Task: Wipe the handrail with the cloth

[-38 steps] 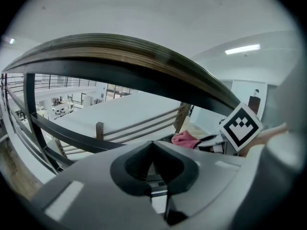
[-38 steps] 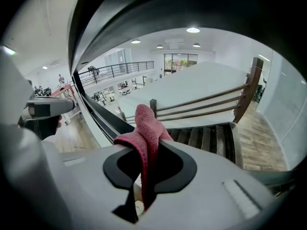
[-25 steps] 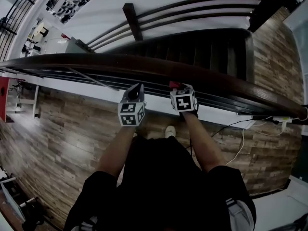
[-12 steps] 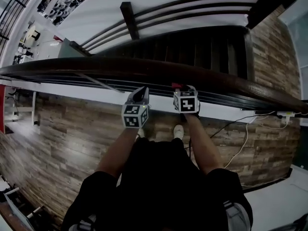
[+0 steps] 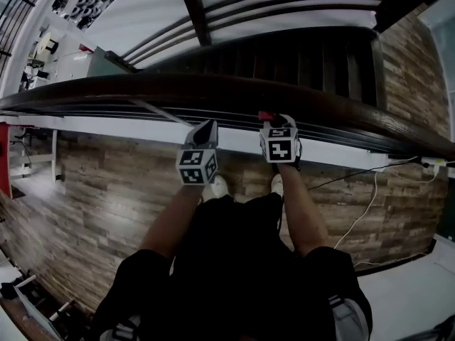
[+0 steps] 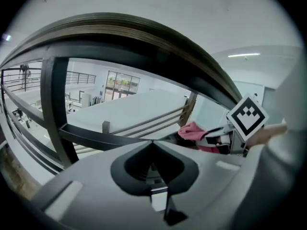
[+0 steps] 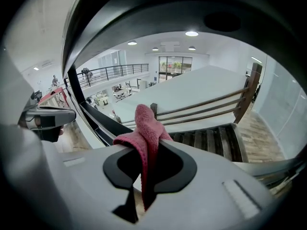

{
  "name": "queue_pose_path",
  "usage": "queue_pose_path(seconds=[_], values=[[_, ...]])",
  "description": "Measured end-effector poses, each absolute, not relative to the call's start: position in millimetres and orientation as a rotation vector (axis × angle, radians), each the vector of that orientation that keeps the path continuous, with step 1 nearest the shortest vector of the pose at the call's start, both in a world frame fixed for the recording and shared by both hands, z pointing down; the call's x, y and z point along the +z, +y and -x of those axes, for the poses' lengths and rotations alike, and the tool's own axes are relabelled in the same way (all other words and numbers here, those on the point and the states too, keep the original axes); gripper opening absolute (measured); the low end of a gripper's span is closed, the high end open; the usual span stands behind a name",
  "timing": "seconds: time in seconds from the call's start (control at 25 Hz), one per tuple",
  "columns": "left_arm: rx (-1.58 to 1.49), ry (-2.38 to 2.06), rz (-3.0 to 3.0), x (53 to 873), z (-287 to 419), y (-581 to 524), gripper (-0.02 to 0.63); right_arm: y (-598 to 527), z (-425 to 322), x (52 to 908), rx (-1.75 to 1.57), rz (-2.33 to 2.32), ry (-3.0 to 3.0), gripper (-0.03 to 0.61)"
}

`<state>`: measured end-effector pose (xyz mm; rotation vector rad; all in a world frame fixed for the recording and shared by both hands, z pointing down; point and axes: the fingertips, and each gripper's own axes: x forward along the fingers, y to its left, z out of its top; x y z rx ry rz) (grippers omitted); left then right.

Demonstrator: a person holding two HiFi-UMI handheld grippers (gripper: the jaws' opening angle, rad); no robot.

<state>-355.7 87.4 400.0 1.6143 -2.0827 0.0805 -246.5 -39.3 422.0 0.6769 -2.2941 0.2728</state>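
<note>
One handrail, one pink cloth — right gripper clamped on it, left gripper closed, empty.

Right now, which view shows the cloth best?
Right gripper view: the pink cloth sits centre frame, pinched in the right hand-held gripper. Left gripper view shows it small, off to the right. Head view catches only a red sliver by the handrail.

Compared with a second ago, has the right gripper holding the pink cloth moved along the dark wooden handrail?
No, not clearly. The right gripper, shut on the pink cloth, sits at the dark wooden handrail's near edge, still right of the dark post.
</note>
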Motion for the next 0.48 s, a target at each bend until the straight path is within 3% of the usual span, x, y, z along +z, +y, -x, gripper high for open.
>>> queue_pose_path(seconds=[0.48], values=[[0.046,-2.082,-1.584,400,391,110,0.0,-15,281,429,0.177,-0.623,-2.245,0.043]])
